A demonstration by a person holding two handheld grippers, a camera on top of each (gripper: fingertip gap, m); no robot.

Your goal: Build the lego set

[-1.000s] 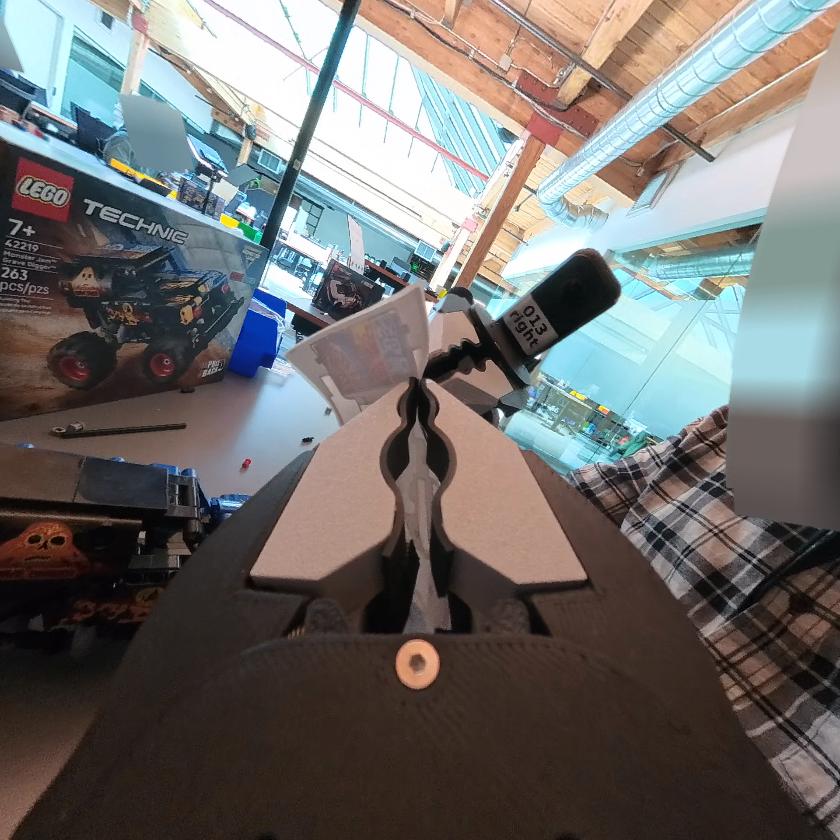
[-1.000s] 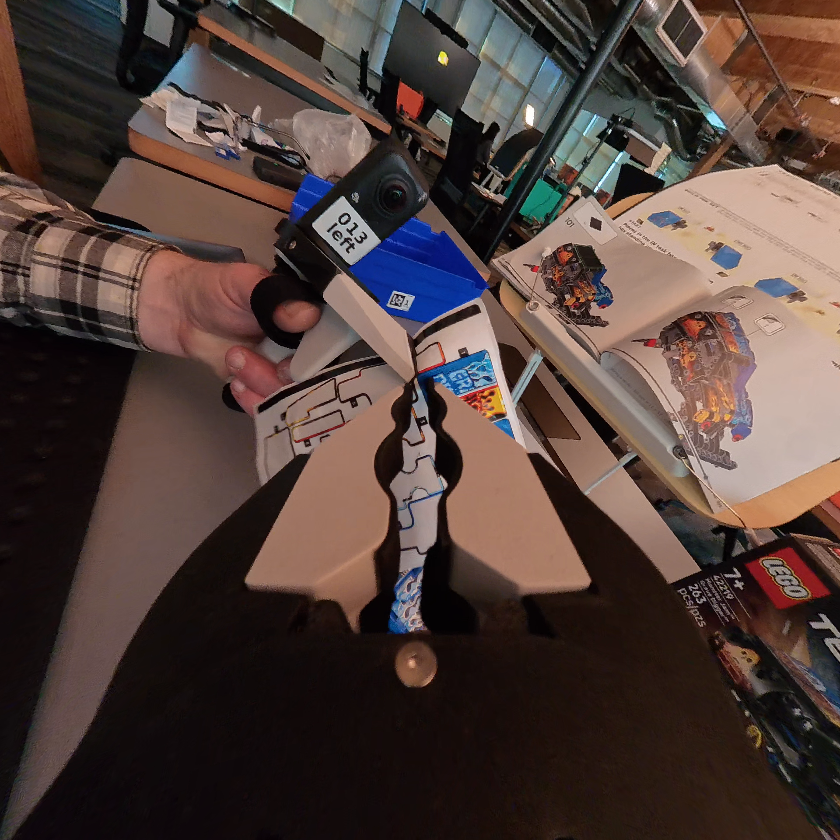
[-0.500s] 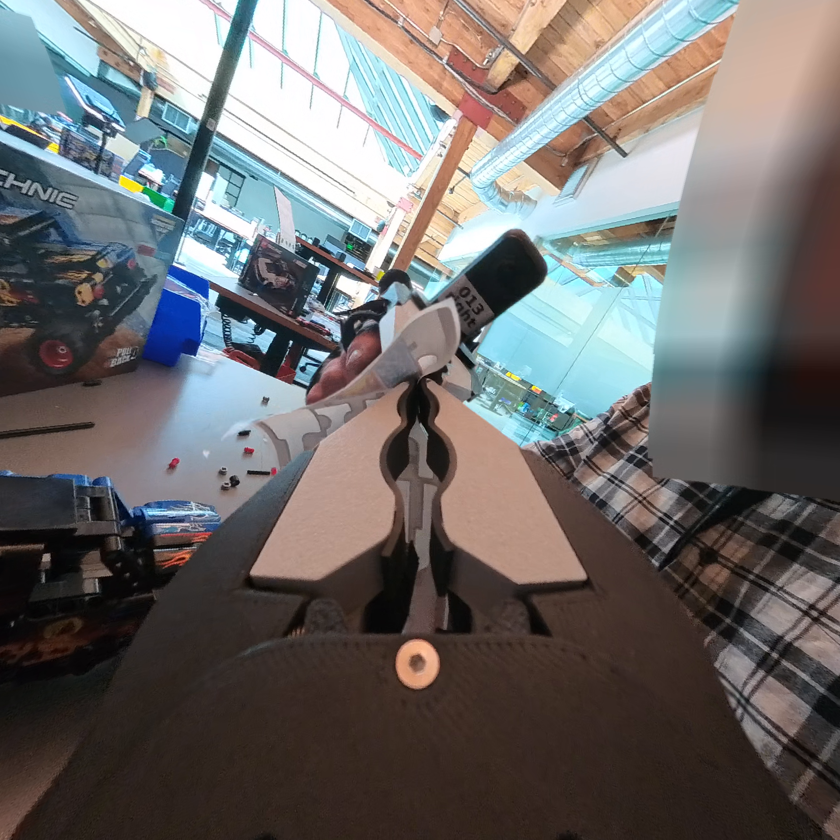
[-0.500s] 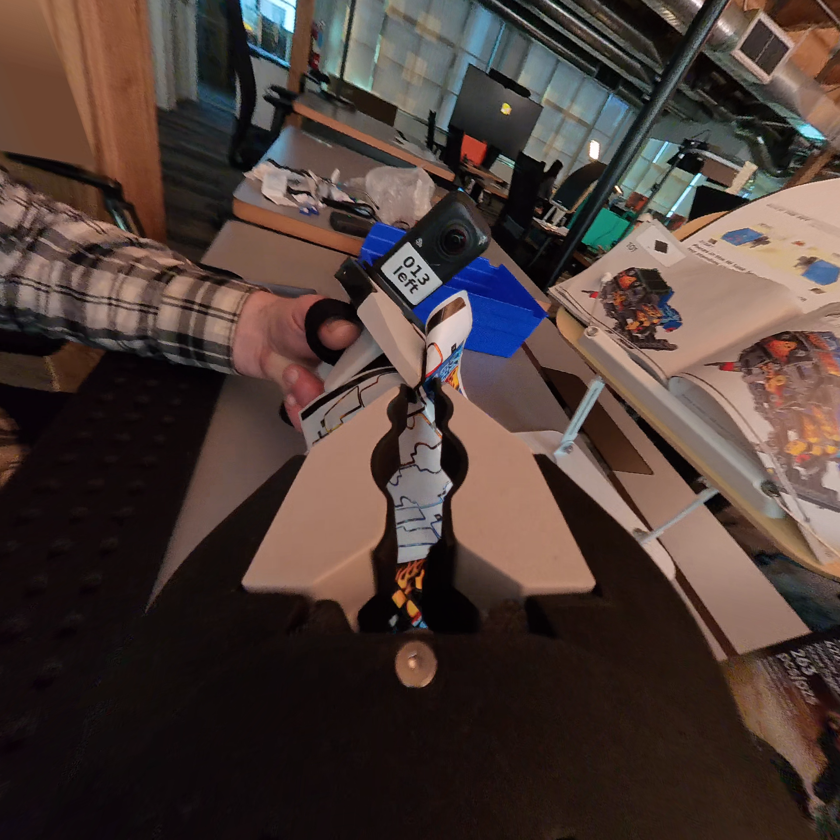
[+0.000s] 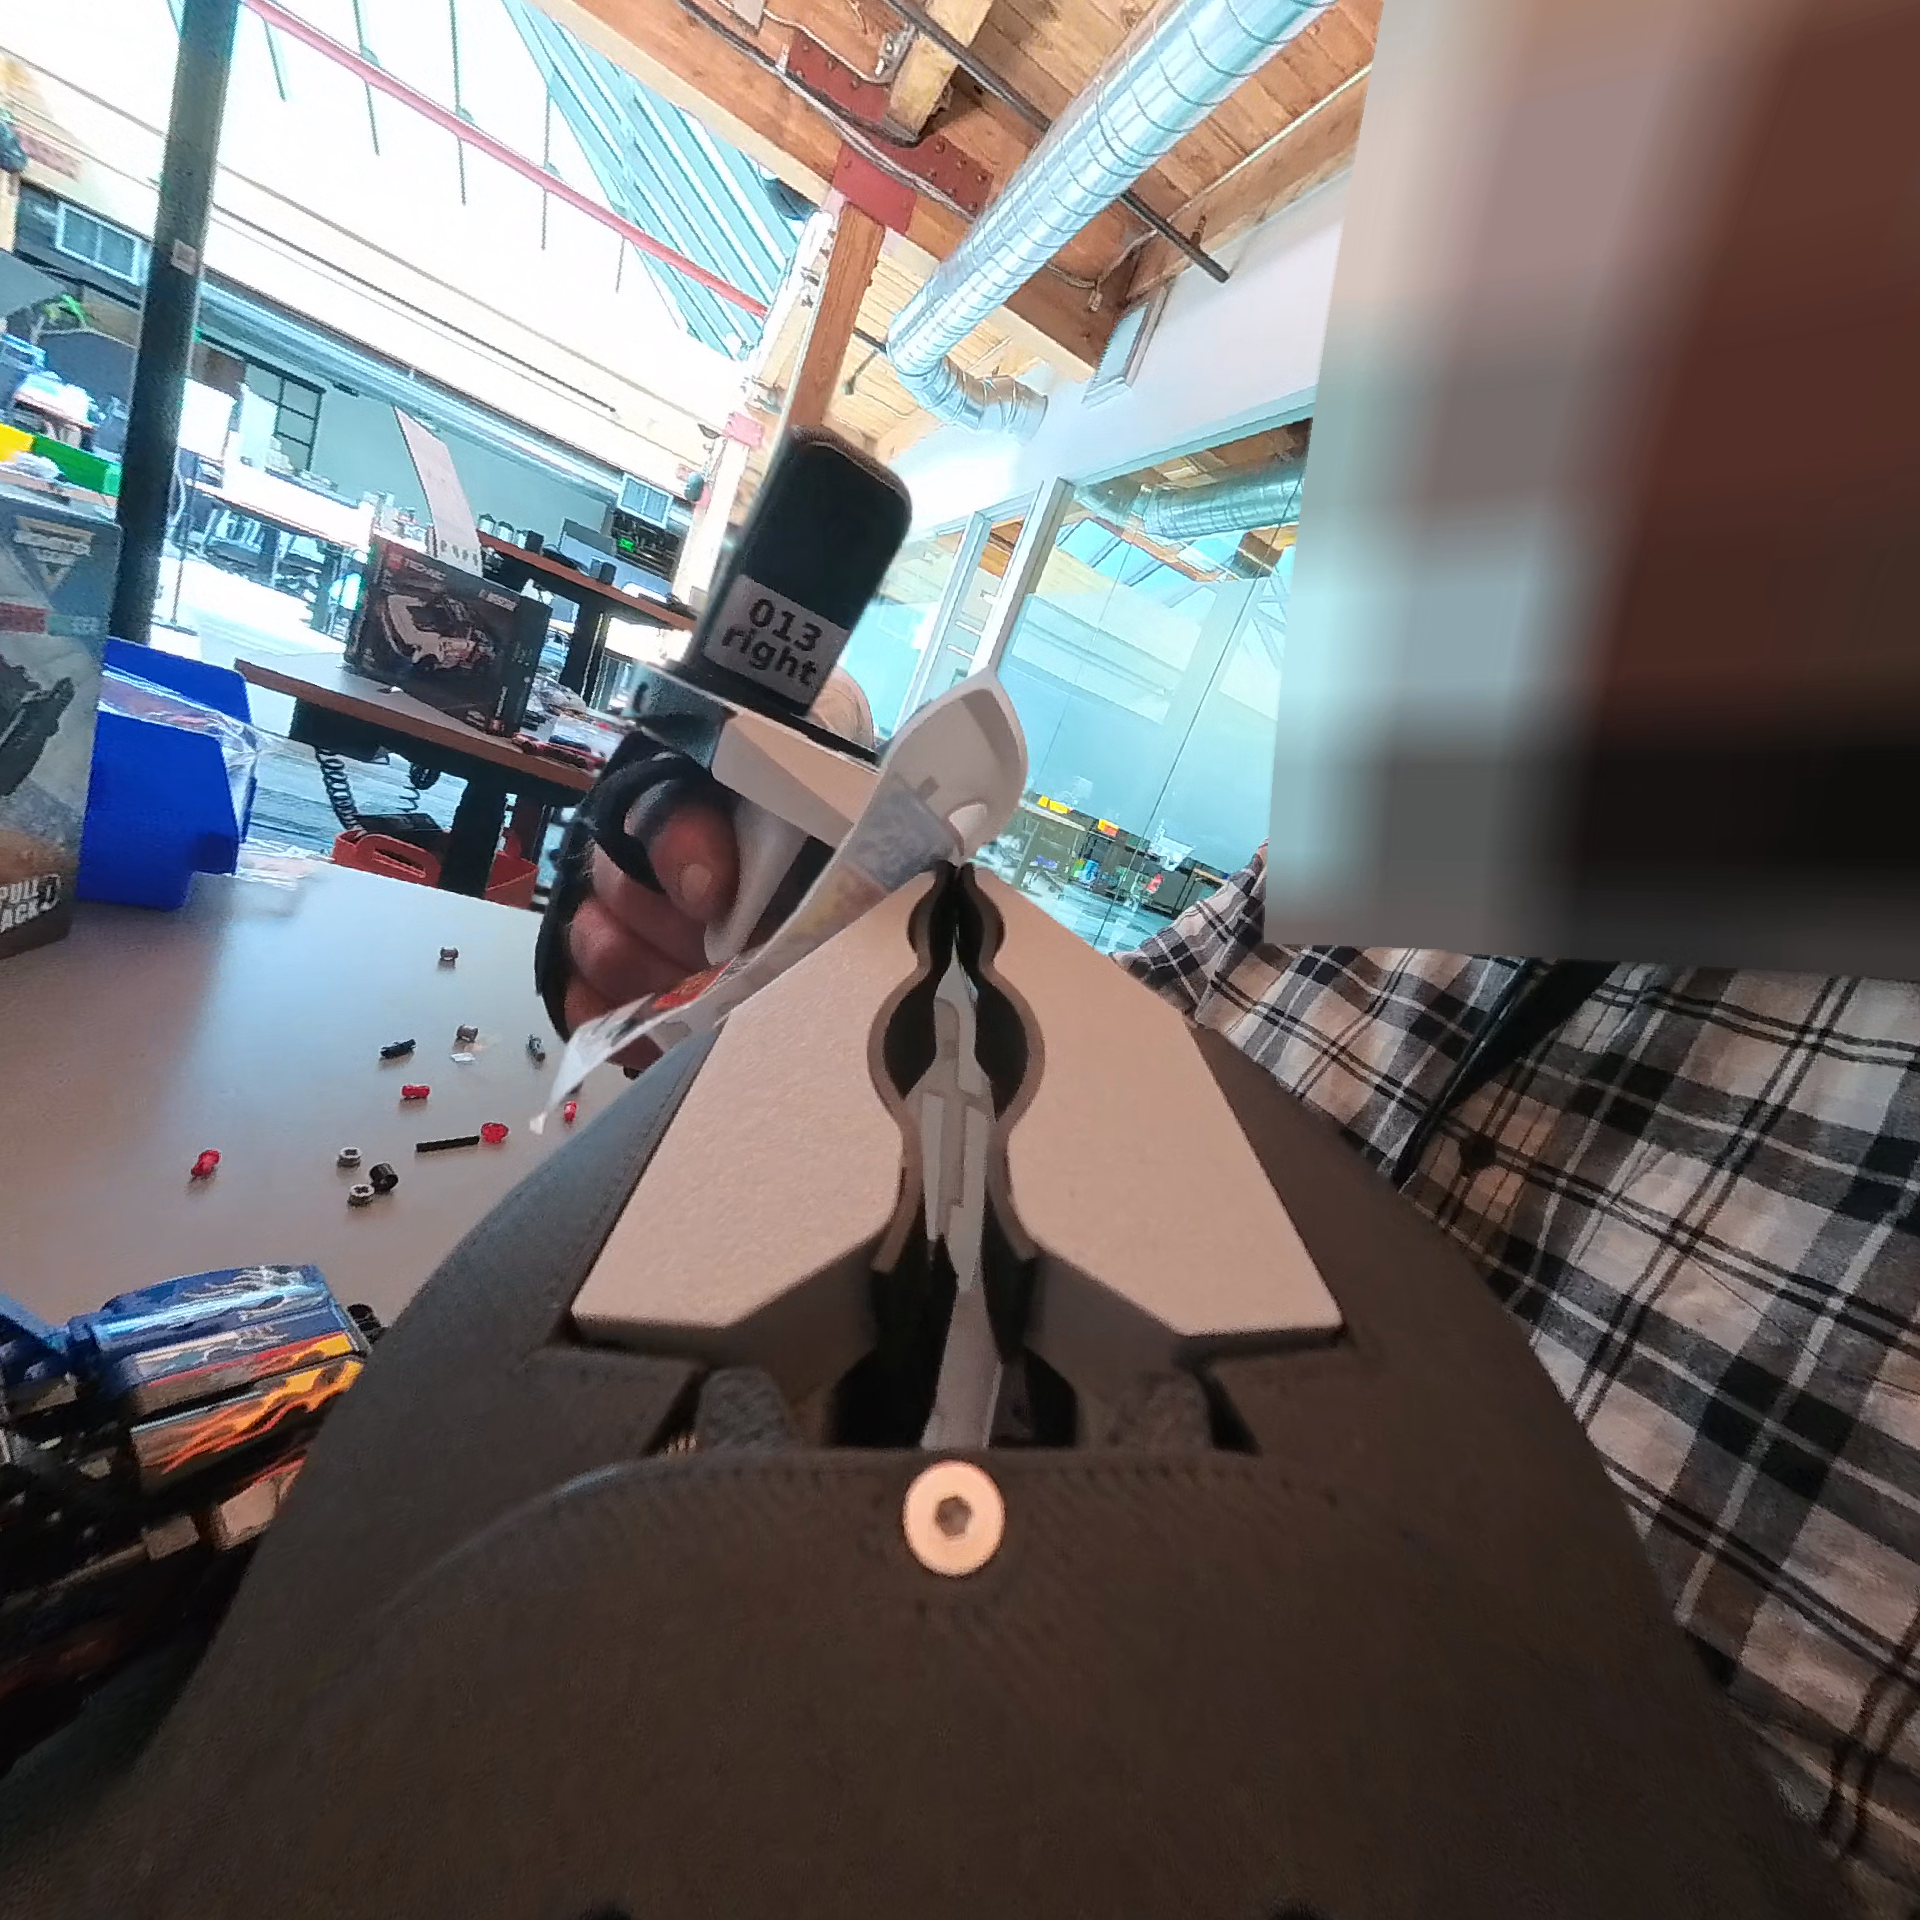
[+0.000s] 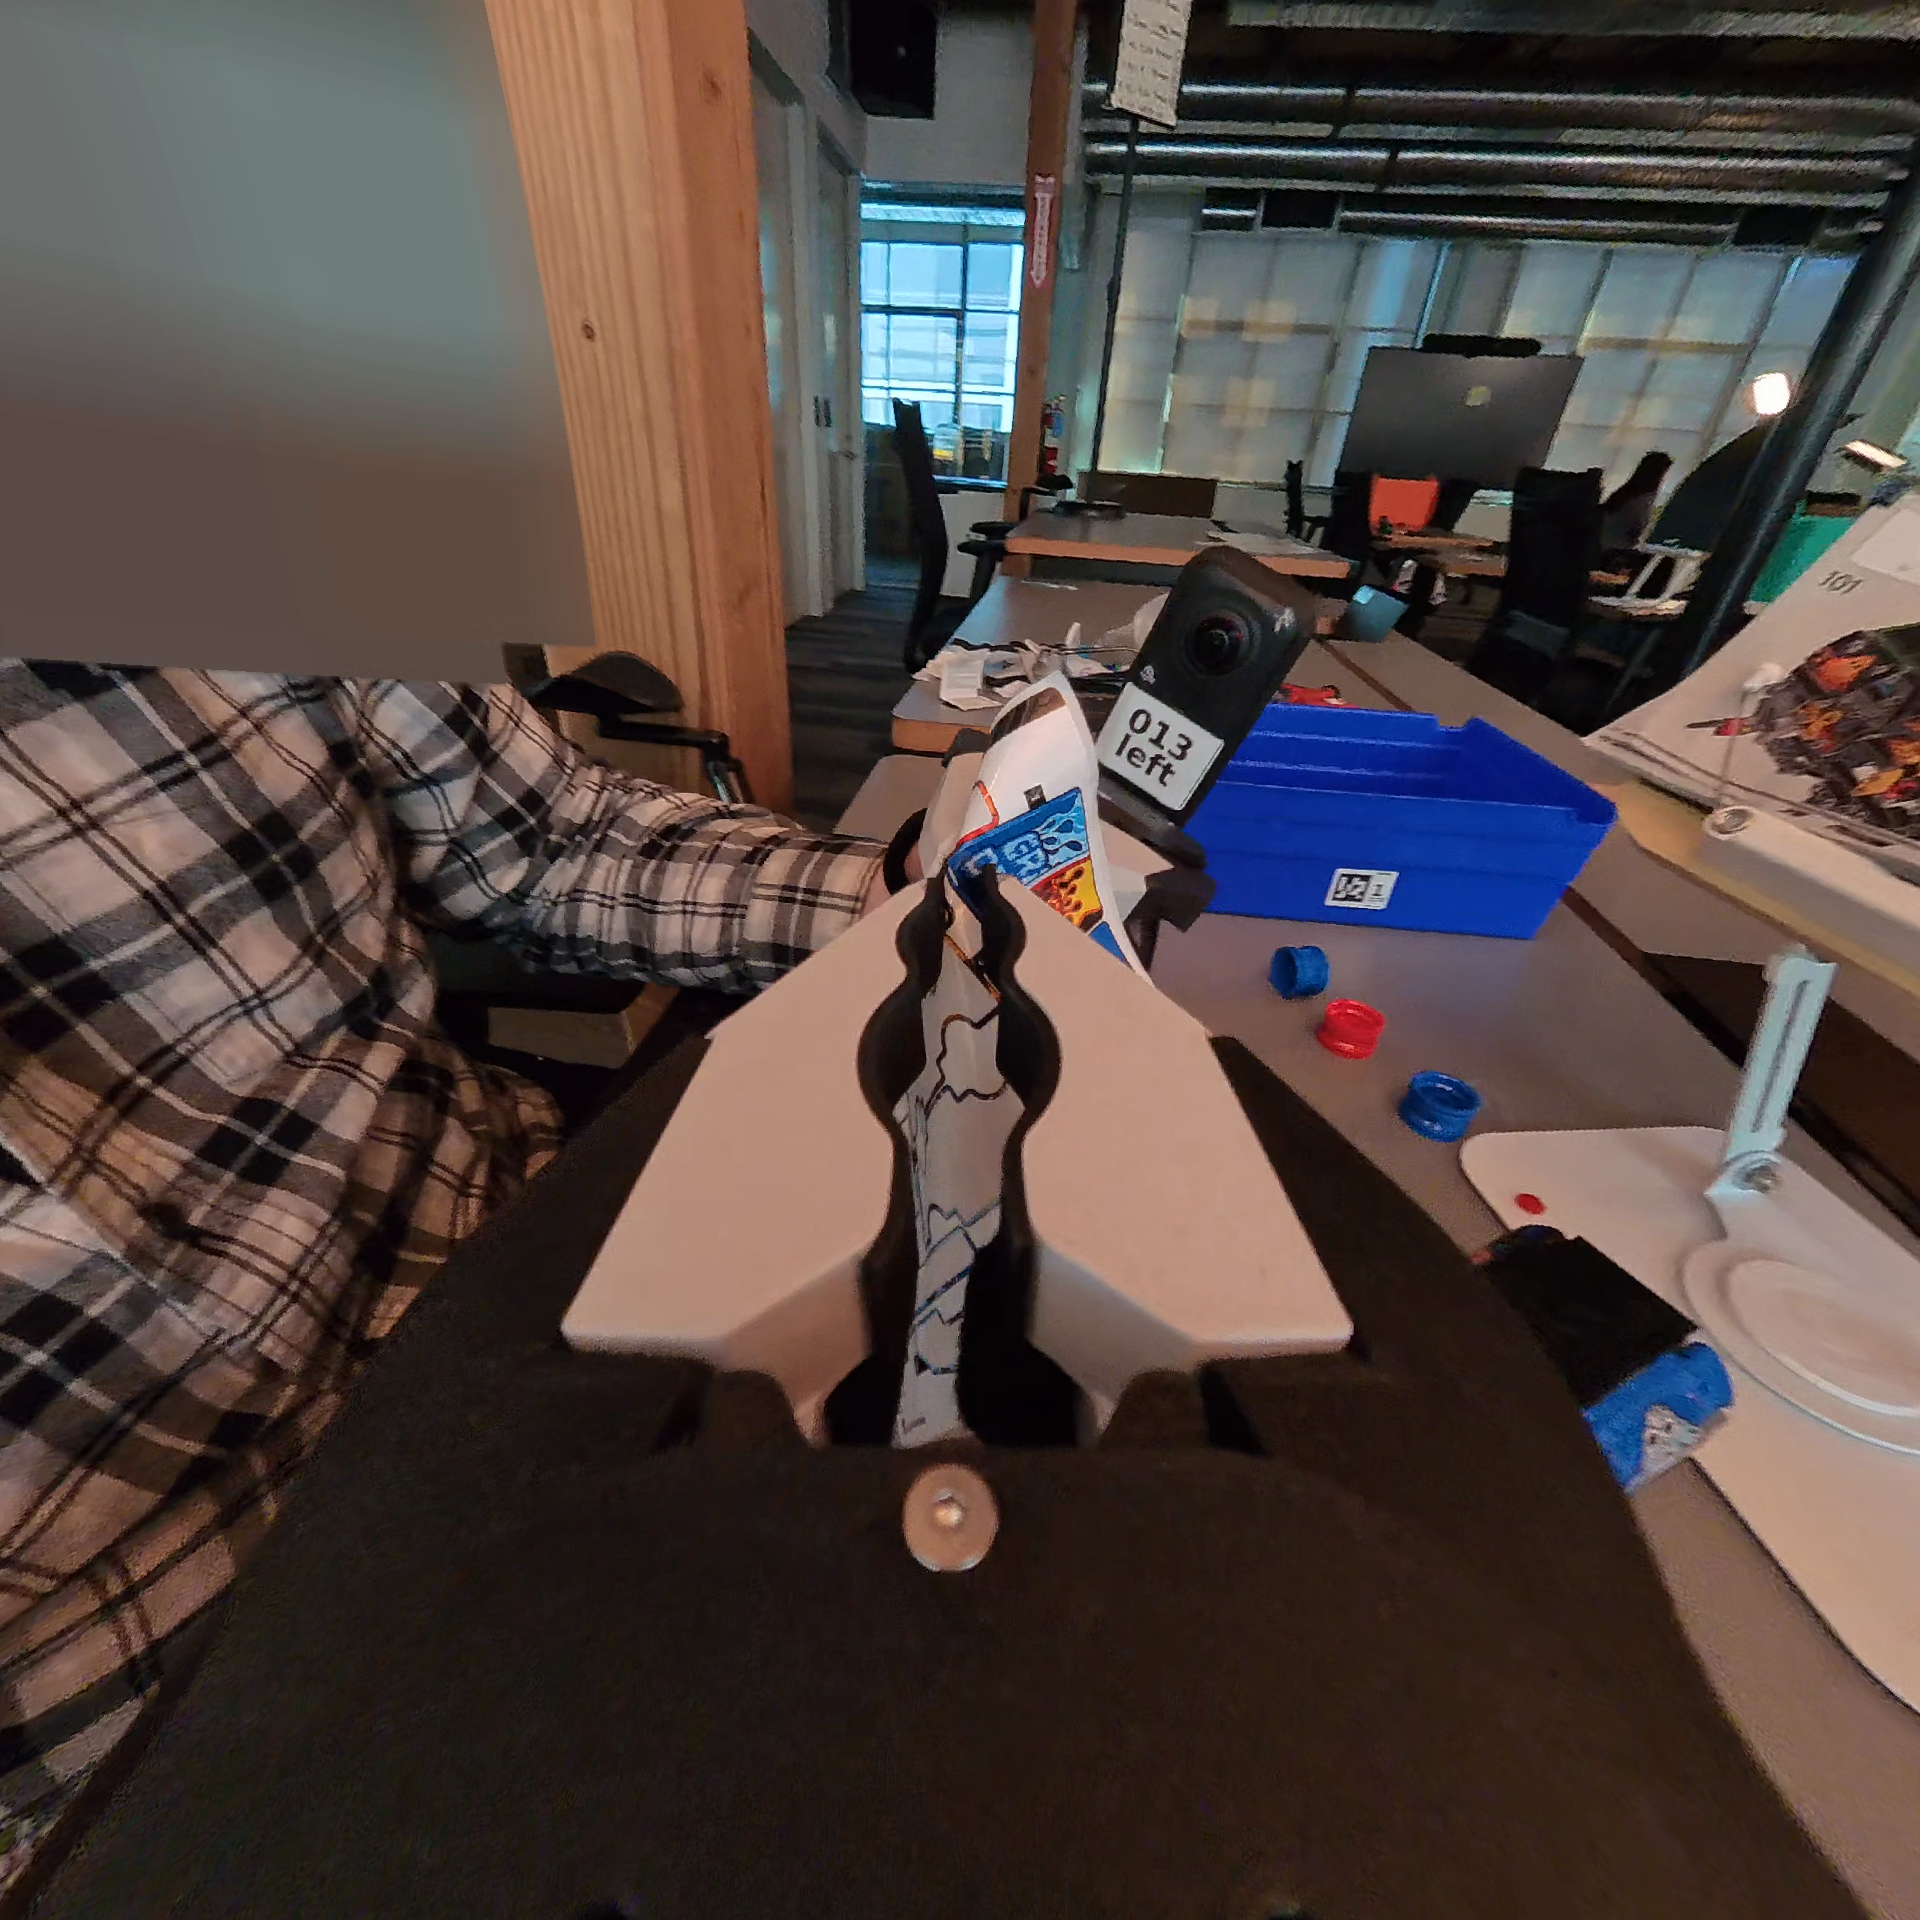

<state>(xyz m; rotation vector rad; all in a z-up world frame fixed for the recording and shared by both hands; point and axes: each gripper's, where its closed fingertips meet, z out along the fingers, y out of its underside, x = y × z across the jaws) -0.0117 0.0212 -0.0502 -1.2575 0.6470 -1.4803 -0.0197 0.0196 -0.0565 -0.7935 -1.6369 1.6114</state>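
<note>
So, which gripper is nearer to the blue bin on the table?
Left. The left gripper sits just in front of the blue bin, nearly beside it. The right gripper faces it from farther back. Both jaws are shut on the sticker sheet.

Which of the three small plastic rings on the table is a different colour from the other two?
The middle ring: it is red, lying between the two blue rings in front of the blue bin.

Daylight streaming through skylights [image 5: 436,156], silver duct [image 5: 1091,177] running under timber ceiling, wooden post [image 6: 644,364] standing beside desks [image 6: 1164,535].
</note>
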